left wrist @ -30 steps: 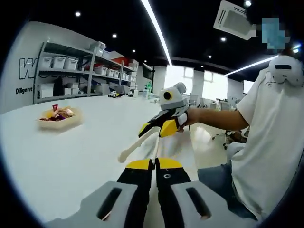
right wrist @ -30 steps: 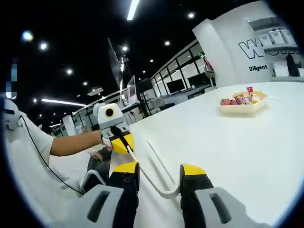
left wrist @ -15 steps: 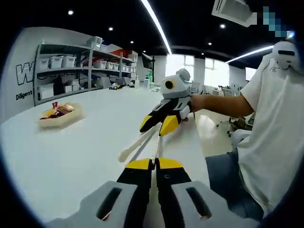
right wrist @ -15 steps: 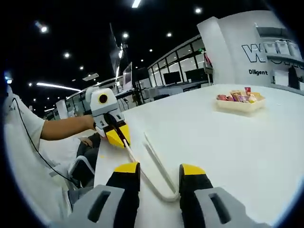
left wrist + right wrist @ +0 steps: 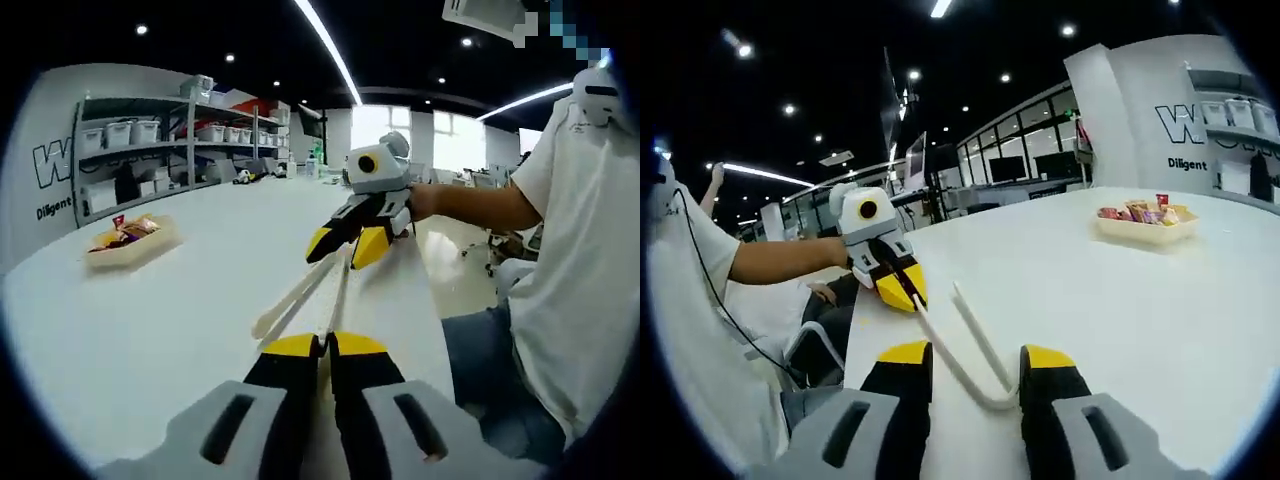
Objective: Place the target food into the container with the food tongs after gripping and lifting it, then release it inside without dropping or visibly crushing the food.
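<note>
Left gripper (image 5: 327,345) clenched on one arm tip of the food tongs (image 5: 970,350); right gripper (image 5: 975,358) spread around their bend; food tray (image 5: 130,243) well apart near the surface's (image 5: 150,330) far edge, so tongs need a firm, level hold first.

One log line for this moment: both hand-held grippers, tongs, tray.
left hand-held gripper: shut on one tong arm tip | right hand-held gripper: open around tongs bend | food tray: far across table, untouched

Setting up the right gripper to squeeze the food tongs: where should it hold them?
Grip the food tongs just ahead of their U-bend, approaching from the bend end, a jaw outside each arm; the arms splay toward the tips, so squeezing there closes them.
</note>
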`<state>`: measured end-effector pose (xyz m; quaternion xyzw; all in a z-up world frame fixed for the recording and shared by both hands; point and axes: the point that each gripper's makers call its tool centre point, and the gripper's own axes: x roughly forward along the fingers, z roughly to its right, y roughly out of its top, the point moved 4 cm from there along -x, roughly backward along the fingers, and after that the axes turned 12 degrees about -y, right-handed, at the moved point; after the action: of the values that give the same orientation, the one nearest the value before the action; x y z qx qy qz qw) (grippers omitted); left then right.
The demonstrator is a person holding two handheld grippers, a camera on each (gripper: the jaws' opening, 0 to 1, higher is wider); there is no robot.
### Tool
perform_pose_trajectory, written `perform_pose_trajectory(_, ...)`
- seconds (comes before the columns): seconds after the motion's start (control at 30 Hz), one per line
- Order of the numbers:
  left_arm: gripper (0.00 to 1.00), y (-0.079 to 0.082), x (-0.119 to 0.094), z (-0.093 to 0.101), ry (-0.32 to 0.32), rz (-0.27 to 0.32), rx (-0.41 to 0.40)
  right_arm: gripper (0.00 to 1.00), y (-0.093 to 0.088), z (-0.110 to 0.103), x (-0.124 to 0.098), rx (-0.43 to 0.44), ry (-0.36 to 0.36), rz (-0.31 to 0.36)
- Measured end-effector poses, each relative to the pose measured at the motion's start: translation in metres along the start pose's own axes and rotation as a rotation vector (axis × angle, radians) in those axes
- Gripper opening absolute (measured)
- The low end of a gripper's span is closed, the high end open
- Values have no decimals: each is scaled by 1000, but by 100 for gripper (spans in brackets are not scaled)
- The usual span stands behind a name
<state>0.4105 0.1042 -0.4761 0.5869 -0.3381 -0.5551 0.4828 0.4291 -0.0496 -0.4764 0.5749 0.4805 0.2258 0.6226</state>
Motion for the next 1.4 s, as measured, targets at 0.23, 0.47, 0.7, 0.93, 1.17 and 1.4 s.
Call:
perform_pose_trajectory(0.23,3,1,-2,1,4,6,1,22,-7,5,-1,-65,-32,-24)
perform_pose_trajectory(0.47,3,-1,-2,-1,21,-12,41,16,-7,7,0,-84,-61,-19)
perform_pose_trajectory(0.7,4,-1,-6,-9,47,-15,15,16,-4,12,8,-79,-71,-23)
perform_pose_trajectory(0.93,4,-1,-5,-8,52,-10,18,17,-4,13,6,-51,-78,-18)
perform_pose_trajectory(1.17,7,1,-5,-5,63,8,-1,18,0,13,-1,-2,-84,12)
perform_pose_trajectory(1.4,36,11,-17,-8,116,95,-126,31,13,15,-13,8,-122,44)
